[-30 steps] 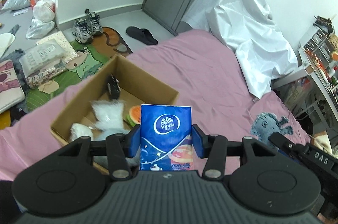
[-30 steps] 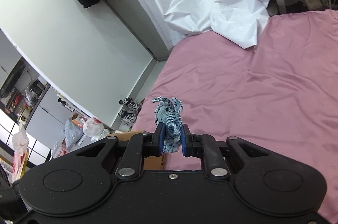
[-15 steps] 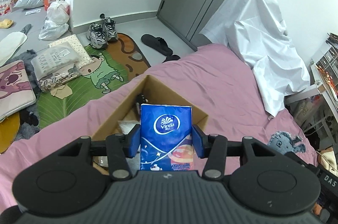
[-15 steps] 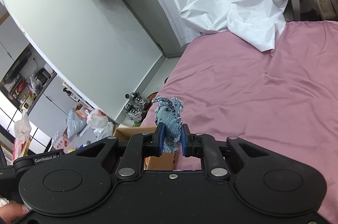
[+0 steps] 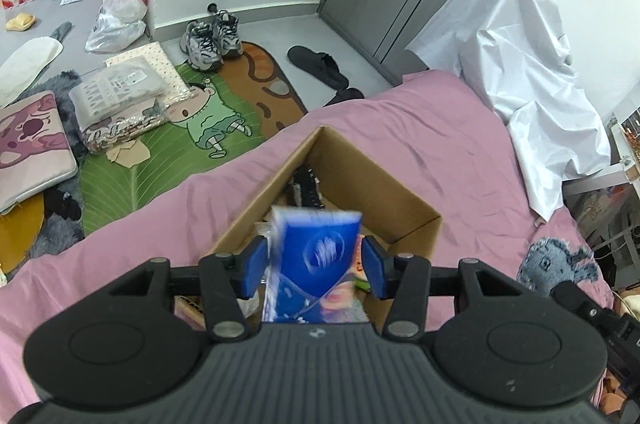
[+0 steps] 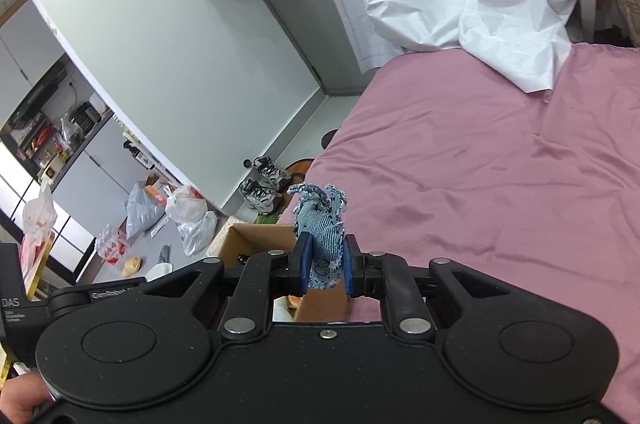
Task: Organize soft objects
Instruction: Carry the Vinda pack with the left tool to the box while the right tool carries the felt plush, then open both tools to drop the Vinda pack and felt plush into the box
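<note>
Left gripper [image 5: 314, 266]: jaws have just been opening, and the blue tissue pack [image 5: 316, 260] between them now shows blurred and tilted, with a gap at the right pad. It was sharp, upright and squarely clamped a moment ago, so I judge it released and dropping. The cardboard box [image 5: 376, 180] on the pink bed [image 5: 440, 128] sits directly beneath and beyond it, nearer than before and already holding soft items, so the pack should land inside. The left gripper points steeply down over the near box edge.

Right gripper [image 6: 325, 262]: jaws narrow, clamped on the denim toy [image 6: 320, 224], unchanged. It angles gently down, with a box corner showing just beyond the fingers to the left. The toy likely goes in next.

Farther off: white sheet [image 5: 520, 56], sneakers [image 5: 210, 38] on the floor.
</note>
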### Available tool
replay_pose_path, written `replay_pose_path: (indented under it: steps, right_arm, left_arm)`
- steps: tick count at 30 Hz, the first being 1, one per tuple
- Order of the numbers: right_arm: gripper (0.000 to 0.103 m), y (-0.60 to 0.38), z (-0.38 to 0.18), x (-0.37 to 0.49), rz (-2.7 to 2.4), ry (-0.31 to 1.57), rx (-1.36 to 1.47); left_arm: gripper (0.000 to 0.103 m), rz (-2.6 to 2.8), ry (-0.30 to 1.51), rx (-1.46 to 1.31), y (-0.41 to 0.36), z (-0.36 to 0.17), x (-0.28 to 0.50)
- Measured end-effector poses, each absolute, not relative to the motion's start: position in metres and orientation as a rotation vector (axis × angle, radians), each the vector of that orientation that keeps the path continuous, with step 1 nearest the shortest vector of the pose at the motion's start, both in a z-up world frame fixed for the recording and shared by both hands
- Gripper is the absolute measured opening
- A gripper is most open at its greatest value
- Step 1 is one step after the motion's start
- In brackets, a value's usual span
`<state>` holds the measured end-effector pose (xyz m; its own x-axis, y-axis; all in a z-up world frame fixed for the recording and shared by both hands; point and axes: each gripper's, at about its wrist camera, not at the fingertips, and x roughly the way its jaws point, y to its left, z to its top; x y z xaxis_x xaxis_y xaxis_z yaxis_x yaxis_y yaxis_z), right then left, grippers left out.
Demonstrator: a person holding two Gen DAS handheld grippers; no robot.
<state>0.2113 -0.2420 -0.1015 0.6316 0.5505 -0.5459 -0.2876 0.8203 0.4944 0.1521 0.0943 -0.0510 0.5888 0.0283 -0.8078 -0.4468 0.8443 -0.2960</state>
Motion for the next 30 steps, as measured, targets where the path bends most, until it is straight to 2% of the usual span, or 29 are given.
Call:
replay_pose_path:
  steps: [14, 15, 17, 18, 24, 30]
  right_arm:
    - [0.017, -0.184, -0.109, 0.224, 0.605, 0.759, 0.341]
    - [0.023, -0.181, -0.109, 0.225, 0.63, 0.752, 0.349]
    - [0.04, -0.174, -0.112, 0.228, 0.678, 0.748, 0.359]
    - [0.056, -0.172, -0.113, 0.23, 0.678, 0.76, 0.356]
    - [0.057, -0.175, -0.118, 0.232, 0.634, 0.801, 0.373]
    - [0.057, -0.184, -0.12, 0.226, 0.592, 0.823, 0.384]
  left_arm:
    - [0.061, 0.295, 0.934, -0.522, 0.119, -0.053, 0.157]
    - [0.061, 0.296, 0.935, -0.522, 0.12, -0.052, 0.157]
    - [0.063, 0.299, 0.938, -0.52, 0.122, -0.052, 0.157]
    - [0.065, 0.3, 0.94, -0.518, 0.123, -0.052, 0.158]
    - [0.077, 0.295, 0.945, -0.503, 0.124, -0.049, 0.156]
    - [0.078, 0.3, 0.954, -0.51, 0.126, -0.05, 0.149]
